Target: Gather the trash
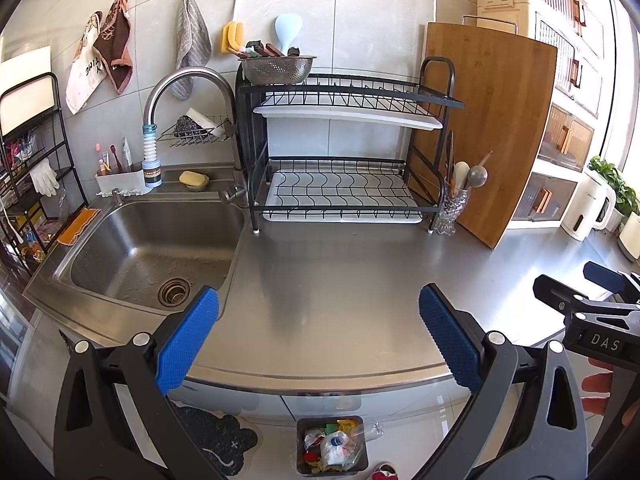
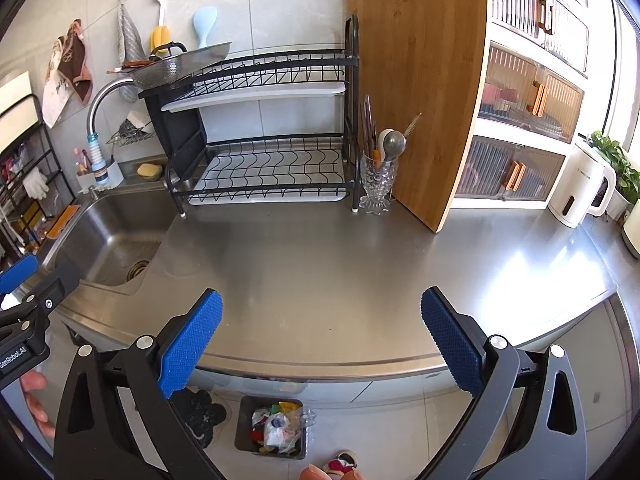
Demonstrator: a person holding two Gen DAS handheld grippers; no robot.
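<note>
From the left wrist view, the left gripper [image 1: 319,338] is spread wide with nothing in it, above the steel counter [image 1: 340,280]. The bin [image 1: 332,446] sits on the floor below the counter edge, full of trash [image 1: 334,446]. From the right wrist view, the right gripper [image 2: 320,340] is wide and holds nothing too, over the same counter, with the bin [image 2: 244,428] below.
</note>
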